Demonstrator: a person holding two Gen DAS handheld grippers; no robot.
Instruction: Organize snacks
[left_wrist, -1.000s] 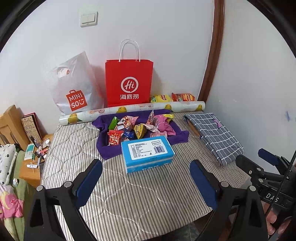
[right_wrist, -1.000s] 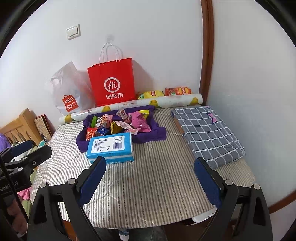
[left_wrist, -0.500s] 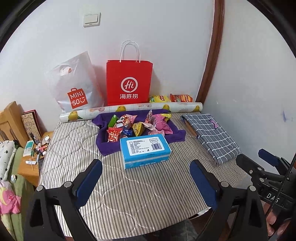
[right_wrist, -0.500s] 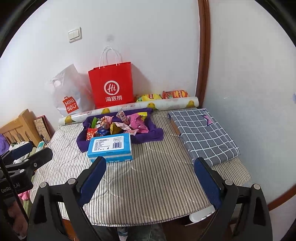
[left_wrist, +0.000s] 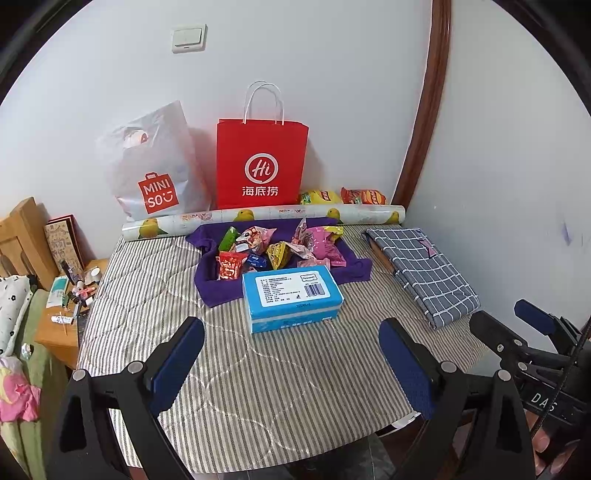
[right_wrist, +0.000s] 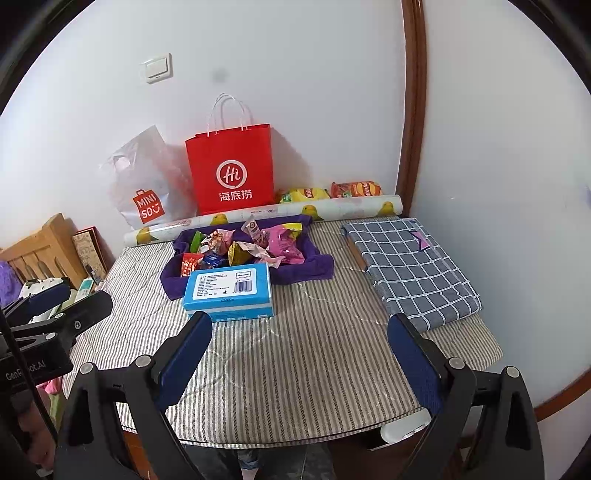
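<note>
Both the left gripper (left_wrist: 291, 363) and right gripper (right_wrist: 301, 354) hover empty, fingers spread apart, over the table's near edge, facing colourful crinkled snack packets (left_wrist: 280, 249) heaped on a purple cloth (left_wrist: 356, 267).

The blue box (left_wrist: 291, 295) concealed the near edge of the purple cloth (left_wrist: 212, 291) and the lower parts of the snack packets (left_wrist: 280, 251) behind it. Print on the box label was too small to read. The paper roll (left_wrist: 266, 218) hid the base of the red bag (left_wrist: 262, 162) and the lower halves of two chip bags (left_wrist: 341, 196). In the right wrist view, the left gripper (right_wrist: 55, 306) was cut off by the frame edge. The checked cloth (right_wrist: 410, 266) covered a flat object, showing only its brown edge.
</note>
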